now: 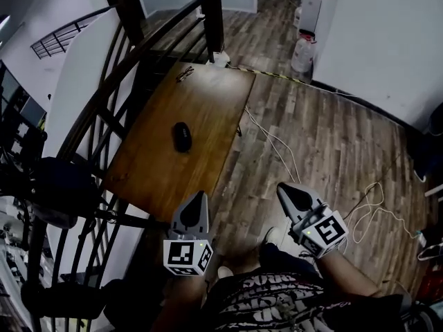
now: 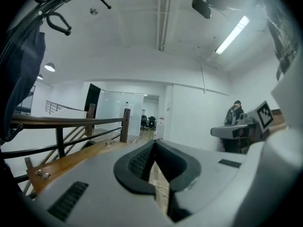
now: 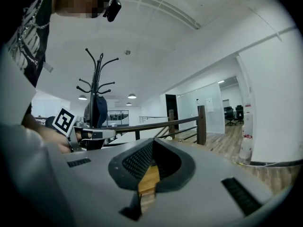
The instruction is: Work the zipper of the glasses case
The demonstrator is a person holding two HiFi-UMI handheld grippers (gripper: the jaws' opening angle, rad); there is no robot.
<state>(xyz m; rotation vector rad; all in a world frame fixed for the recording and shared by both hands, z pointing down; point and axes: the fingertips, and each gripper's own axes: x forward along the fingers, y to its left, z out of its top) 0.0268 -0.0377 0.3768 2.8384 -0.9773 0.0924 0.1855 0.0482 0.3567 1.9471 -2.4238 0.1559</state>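
Jaws of the left gripper (image 1: 200, 196) and the right gripper (image 1: 284, 188) are pressed together, and each gripper view shows nothing between them. Plank floor (image 1: 332, 137) fills the right of the head view, and the right gripper is held over it, beyond the table's right edge. Wooden table (image 1: 208, 102) stands alongside a dark railing (image 1: 124, 54) on its left; the left gripper sits at the table's near right corner. Black glasses case (image 1: 182, 136) lies about mid-table, slightly toward the left edge, well apart from both closed jaws and ahead of the left one. White cable (image 1: 275, 140) trails over the floor. A small thin object (image 1: 185, 72) rests near the far left corner.
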